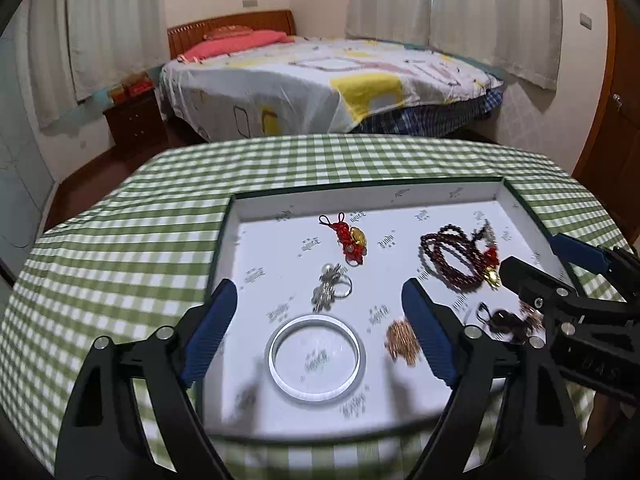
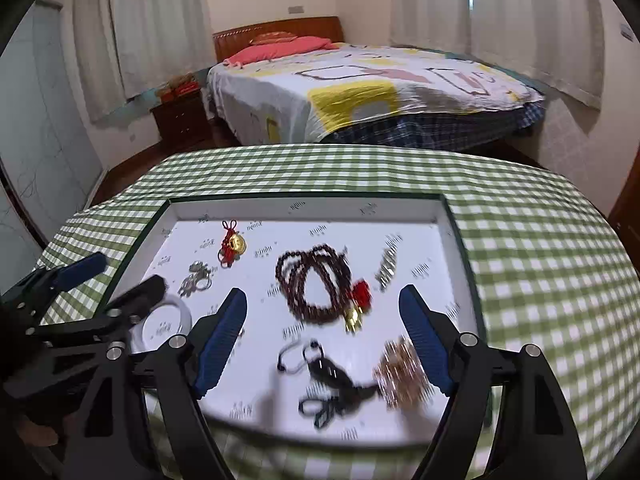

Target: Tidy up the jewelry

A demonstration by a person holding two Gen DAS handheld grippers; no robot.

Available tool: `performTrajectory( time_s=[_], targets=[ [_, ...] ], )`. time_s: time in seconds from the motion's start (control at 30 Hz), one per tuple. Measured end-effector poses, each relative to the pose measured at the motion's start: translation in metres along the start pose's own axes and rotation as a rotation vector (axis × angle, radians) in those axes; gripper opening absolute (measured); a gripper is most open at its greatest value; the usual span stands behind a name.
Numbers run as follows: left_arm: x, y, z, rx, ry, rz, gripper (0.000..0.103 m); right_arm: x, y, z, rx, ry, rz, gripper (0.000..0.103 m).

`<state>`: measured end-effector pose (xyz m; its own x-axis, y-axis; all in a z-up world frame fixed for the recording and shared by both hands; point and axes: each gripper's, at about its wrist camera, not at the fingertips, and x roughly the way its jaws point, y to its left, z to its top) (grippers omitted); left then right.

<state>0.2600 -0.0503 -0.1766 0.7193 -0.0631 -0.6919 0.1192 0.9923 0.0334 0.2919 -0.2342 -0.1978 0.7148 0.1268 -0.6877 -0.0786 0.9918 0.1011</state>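
With my left gripper (image 1: 318,326) and right gripper (image 2: 322,336) both spread wide and empty above the tray (image 1: 507,194), the bangle (image 1: 317,358) lies between my left fingers, where an off-centre closure could flick it away.

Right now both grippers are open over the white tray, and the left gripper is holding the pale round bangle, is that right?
Not quite. In the left wrist view the left gripper is open with the pale round bangle lying loose on the white tray, gripped by nothing. The right gripper is open too.
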Motion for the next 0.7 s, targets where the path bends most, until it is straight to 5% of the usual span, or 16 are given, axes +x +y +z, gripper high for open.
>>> performTrajectory(
  time_s=[0.7],
  targets=[
    [-0.188, 0.003, -0.030, -0.042, -0.208, 0.074, 0.097, -0.171, 0.025, -0.033, -0.057, -0.196, -0.059, 0.081]
  ],
)
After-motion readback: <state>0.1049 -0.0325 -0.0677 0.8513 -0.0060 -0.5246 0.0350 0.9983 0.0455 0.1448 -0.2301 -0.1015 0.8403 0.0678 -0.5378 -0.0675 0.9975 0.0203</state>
